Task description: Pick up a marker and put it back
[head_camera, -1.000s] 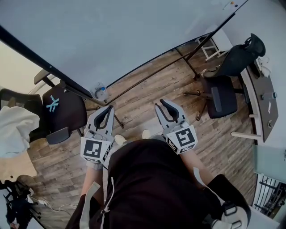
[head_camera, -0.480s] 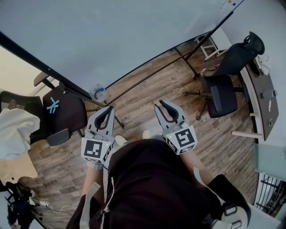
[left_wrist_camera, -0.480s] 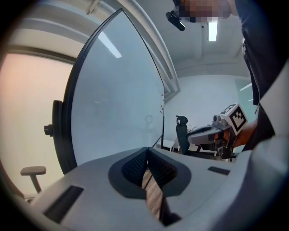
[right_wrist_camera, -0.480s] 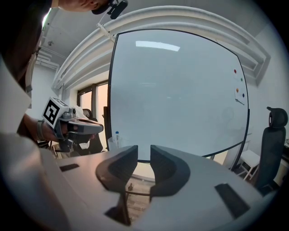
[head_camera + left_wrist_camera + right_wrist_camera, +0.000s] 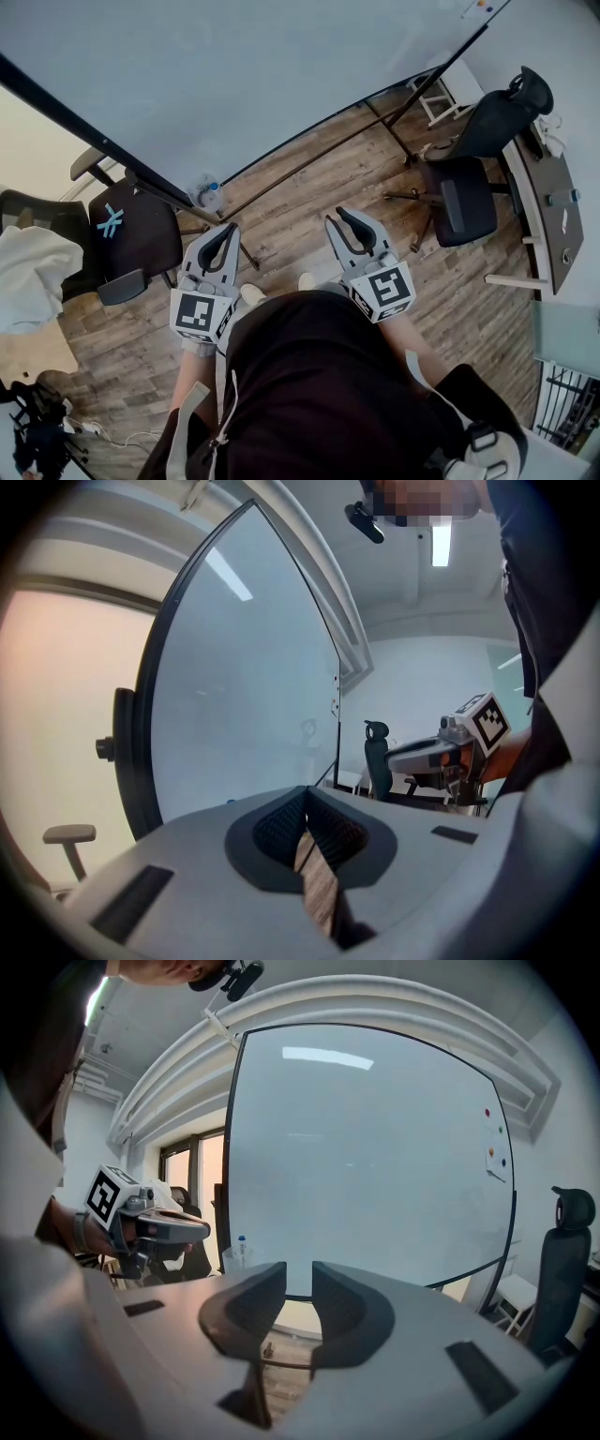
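In the head view, you held the left hand-held gripper [image 5: 228, 231] and the right hand-held gripper [image 5: 339, 217] side by side in front of your body. Both pointed over the wooden floor [image 5: 309, 178] toward the whiteboard [image 5: 234, 75]. A water bottle [image 5: 212, 190] stood by the foot of the whiteboard, just ahead of the left hand-held gripper. A black office chair [image 5: 464, 187] sat to your right beside a table [image 5: 551, 225], and a second chair [image 5: 136, 234] with a white cloth [image 5: 33, 272] next to it stood to your left.

In the left gripper view, the jaw tips met with nothing between them, and only floor showed through the slit lower down. The whiteboard filled the background.

In the right gripper view, the jaws stood slightly apart with a narrow gap, and nothing sat between them. Small coloured dots [image 5: 489, 1152] showed on the whiteboard's right side, too small to identify.

You could not make out the marker in any view, and neither hand-held gripper held it.
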Motion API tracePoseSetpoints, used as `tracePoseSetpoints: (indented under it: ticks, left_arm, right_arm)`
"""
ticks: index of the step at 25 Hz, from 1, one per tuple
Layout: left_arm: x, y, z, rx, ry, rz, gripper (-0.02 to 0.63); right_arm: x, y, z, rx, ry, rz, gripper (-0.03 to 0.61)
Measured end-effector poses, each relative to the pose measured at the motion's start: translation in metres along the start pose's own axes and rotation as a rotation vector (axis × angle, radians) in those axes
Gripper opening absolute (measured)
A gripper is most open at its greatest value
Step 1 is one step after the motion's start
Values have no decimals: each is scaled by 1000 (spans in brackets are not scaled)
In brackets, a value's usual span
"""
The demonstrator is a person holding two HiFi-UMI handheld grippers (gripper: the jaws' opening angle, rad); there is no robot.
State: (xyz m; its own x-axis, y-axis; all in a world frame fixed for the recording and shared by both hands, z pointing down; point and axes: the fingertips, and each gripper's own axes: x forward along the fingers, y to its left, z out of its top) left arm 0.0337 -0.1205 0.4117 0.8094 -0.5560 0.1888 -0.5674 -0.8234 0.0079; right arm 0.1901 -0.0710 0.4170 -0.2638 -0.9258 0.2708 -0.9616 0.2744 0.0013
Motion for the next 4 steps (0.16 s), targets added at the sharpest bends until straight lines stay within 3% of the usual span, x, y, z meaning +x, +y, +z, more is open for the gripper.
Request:
tracePoseSetpoints:
  ticks: [4]
  left_arm:
    - [-4,2,0,2,0,0,8]
  right_arm:
    - [-1,2,3,-2,-5,-7,84]
